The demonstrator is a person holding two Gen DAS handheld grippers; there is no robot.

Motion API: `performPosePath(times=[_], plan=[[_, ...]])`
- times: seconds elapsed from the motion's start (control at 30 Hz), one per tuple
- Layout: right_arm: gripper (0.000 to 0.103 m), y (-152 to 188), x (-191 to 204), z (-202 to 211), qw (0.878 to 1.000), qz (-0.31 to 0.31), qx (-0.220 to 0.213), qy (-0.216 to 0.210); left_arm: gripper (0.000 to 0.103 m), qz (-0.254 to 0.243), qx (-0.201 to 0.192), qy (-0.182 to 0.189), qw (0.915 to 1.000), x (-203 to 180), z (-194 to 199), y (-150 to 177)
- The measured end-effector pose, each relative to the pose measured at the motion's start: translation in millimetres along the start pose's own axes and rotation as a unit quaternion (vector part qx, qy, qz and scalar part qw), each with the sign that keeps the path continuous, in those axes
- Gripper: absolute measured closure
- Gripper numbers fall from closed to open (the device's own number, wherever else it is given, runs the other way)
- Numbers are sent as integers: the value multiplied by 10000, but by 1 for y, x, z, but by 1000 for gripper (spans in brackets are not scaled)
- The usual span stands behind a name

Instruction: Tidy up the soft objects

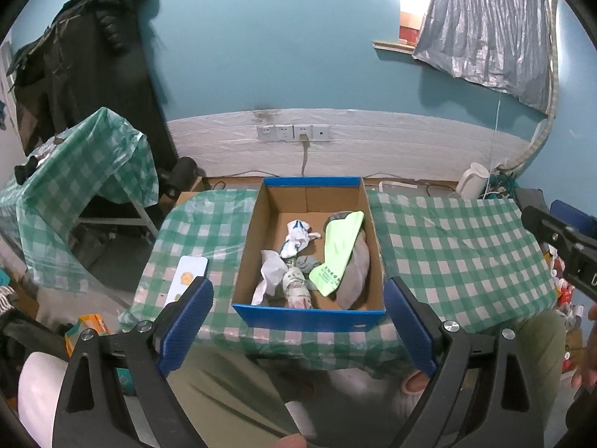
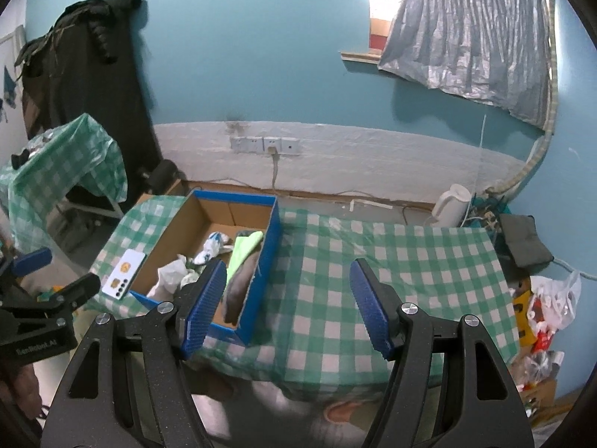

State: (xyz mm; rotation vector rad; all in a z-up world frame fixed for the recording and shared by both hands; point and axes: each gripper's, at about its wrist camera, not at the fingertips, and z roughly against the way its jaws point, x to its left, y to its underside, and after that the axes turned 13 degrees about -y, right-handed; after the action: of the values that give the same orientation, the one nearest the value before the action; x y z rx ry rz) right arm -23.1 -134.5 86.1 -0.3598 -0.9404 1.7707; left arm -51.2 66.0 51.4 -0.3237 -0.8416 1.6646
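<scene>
A blue cardboard box (image 1: 309, 315) stands on the green-checked table (image 1: 447, 246). Inside lie a lime-green sock (image 1: 337, 250), a grey sock (image 1: 356, 272), white patterned socks (image 1: 296, 239) and a white crumpled piece (image 1: 270, 267). My left gripper (image 1: 298, 324) is open and empty, held before the box's near wall. My right gripper (image 2: 289, 306) is open and empty, over the table's front edge right of the box (image 2: 266, 254). The socks also show in the right wrist view (image 2: 242, 248).
A white phone (image 1: 186, 280) lies on the table left of the box. A second checked table (image 1: 74, 186) stands at the left, a white kettle (image 1: 472, 181) on the floor behind. Bags and clutter (image 2: 548, 310) sit at the right.
</scene>
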Motion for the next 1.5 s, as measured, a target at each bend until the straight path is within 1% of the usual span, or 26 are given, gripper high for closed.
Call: performPosePath(times=[0.47,1.1,1.23,1.5], plan=[[35,2,-3,4,10000,-31,-6,-16,9,-46,-55,-26,10000,-4,3,1],[35,3,-4,8,10000,-50,0,-49,9,-70,8,21,10000,-4,2,2],[35,4,-3,8,10000,-58,0,-62,9,-42,105,97,9999,-4,1,3],[35,3,-1,7,10000,-74,7,-62,9,-55,99,80,9999,-4,1,4]])
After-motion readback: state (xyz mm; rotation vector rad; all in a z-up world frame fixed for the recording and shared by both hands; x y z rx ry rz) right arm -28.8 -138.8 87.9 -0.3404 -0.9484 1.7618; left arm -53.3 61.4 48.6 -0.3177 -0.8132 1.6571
